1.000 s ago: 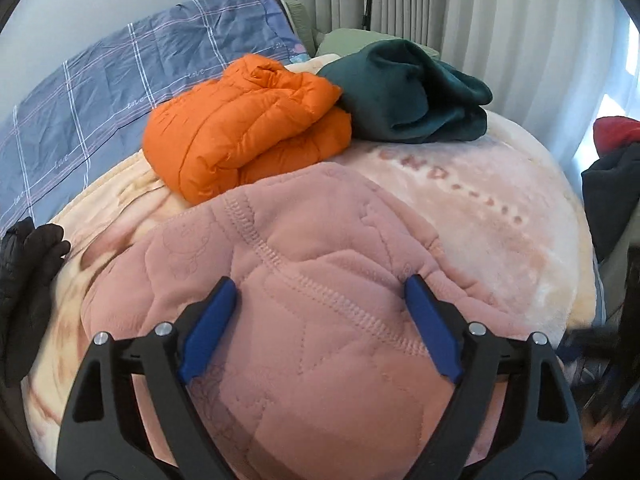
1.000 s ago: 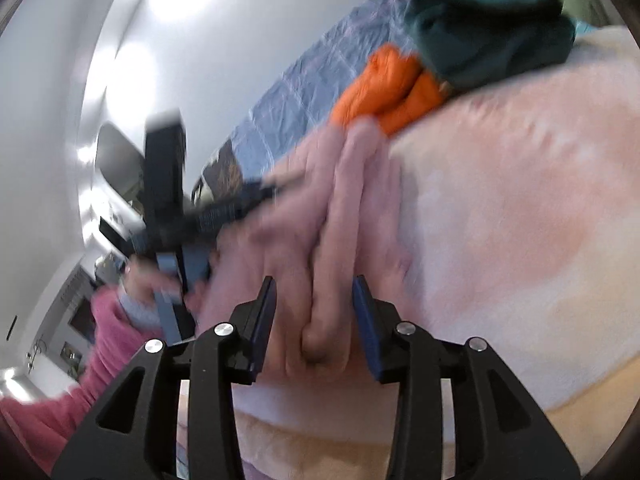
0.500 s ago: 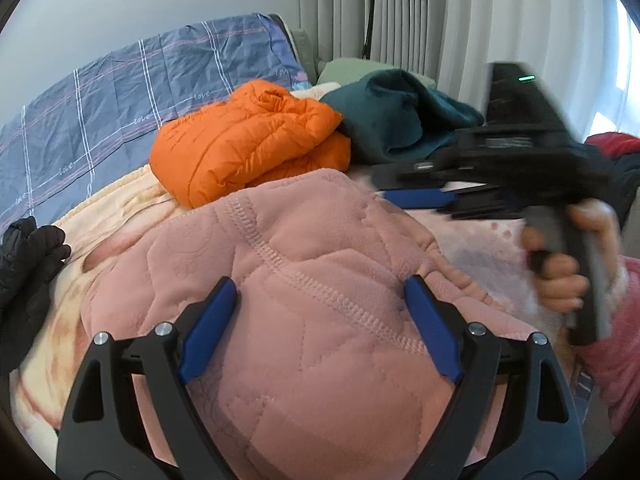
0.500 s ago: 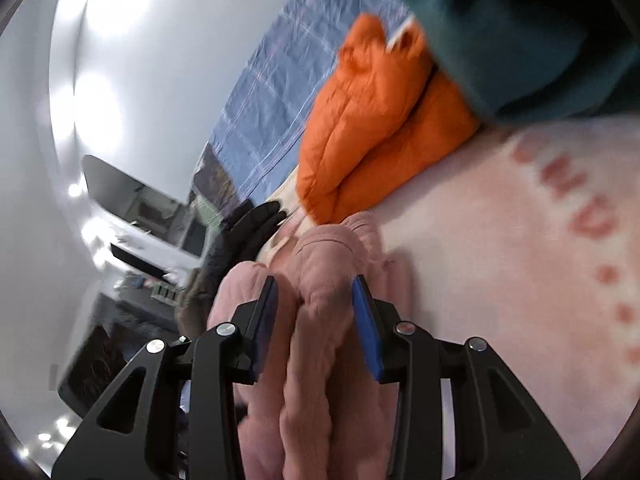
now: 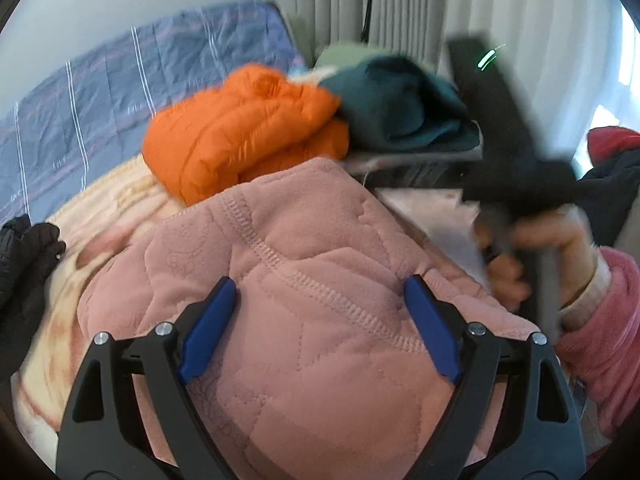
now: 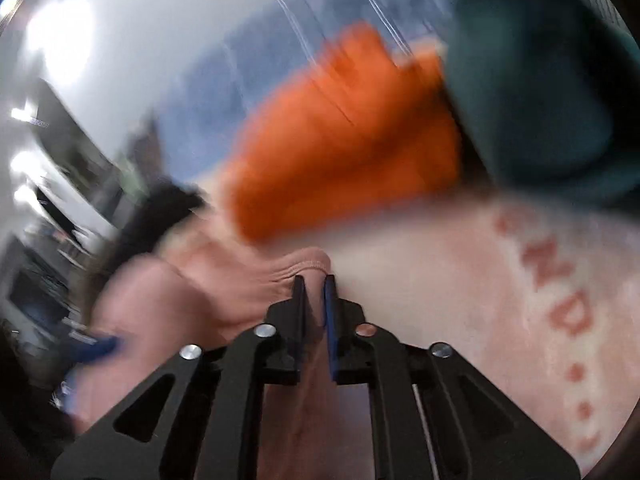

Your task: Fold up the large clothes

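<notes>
We see the quilted garment (image 5: 304,280) lying on the blanket (image 5: 116,200); behind the garment sits the puffer jacket (image 5: 240,140), the folded sweater (image 5: 400,104) right of that.

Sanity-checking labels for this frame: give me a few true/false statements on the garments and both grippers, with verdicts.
1. The right gripper is shut on the pink garment. True; its jaws have just been closing, with a fold of the garment between them.
2. The left gripper is clamped shut. False: its jaws stand wide open over the pink garment.
3. The orange jacket lies beside the dark green garment. True.
4. The pink garment lies on a bare wooden floor. False: it lies on a cream blanket.
5. The orange jacket is held by a gripper. False: neither gripper touches it.
</notes>
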`<control>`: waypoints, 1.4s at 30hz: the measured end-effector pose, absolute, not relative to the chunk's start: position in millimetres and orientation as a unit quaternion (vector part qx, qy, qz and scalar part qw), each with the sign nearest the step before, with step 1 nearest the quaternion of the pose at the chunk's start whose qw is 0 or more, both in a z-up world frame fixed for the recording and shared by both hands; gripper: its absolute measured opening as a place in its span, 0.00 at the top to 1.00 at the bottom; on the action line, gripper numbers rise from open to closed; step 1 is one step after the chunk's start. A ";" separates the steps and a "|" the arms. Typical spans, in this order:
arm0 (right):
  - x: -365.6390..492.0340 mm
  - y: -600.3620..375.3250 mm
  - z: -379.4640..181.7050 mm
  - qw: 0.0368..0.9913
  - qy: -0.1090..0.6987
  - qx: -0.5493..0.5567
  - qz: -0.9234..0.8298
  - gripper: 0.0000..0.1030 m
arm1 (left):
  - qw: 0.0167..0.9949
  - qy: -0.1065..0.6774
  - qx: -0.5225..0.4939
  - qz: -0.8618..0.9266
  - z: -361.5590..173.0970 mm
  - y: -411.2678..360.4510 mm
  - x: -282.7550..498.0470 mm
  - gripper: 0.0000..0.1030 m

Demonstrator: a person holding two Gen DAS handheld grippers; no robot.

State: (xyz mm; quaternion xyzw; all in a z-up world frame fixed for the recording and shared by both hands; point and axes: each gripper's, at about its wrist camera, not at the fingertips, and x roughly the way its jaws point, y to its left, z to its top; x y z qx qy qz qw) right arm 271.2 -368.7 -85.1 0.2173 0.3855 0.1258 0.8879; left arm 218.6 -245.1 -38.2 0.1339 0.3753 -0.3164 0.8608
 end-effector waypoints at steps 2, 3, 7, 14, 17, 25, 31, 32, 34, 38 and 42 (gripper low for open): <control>263.9 -374.6 -84.6 0.892 0.377 0.223 0.112 0.76 | 0.855 0.391 0.144 -0.310 -41.3 -253.0 225.2 0.14; 259.9 -375.1 -78.1 0.897 0.375 0.212 0.099 0.69 | 0.854 0.390 0.145 -0.311 -41.7 -252.7 225.1 0.14; 219.8 -370.8 -35.9 0.933 0.326 0.151 0.039 0.67 | 0.859 0.379 0.132 -0.316 -41.9 -241.9 221.1 0.14; 97.0 -347.8 -26.4 0.958 0.234 0.119 0.112 0.67 | 0.862 0.376 0.129 -0.316 -42.0 -242.5 221.8 0.14; 70.1 -333.6 -46.7 0.952 0.254 0.107 0.137 0.67 | 0.862 0.374 0.128 -0.316 -41.6 -241.8 220.9 0.14; 37.2 -338.6 -43.9 0.934 0.226 0.185 0.207 0.64 | 0.865 0.368 0.128 -0.315 -40.7 -240.3 218.7 0.14; 65.1 -316.8 -90.1 0.919 0.317 0.165 0.167 0.42 | 0.864 0.371 0.129 -0.316 -40.6 -240.4 218.7 0.14; 70.4 -322.8 -104.3 0.906 0.323 0.207 0.179 0.42 | 0.861 0.374 0.130 -0.319 -40.9 -241.1 219.2 0.14; 68.0 -337.7 -112.5 0.892 0.312 0.262 0.196 0.44 | 0.860 0.377 0.135 -0.317 -41.3 -243.8 219.6 0.14; 58.3 -331.4 -104.7 0.906 0.310 0.234 0.171 0.46 | 0.863 0.371 0.143 -0.311 -40.2 -246.4 216.5 0.13; 29.0 -316.8 -73.5 0.939 0.273 0.166 0.130 0.45 | 0.866 0.367 0.135 -0.311 -39.1 -241.6 216.8 0.13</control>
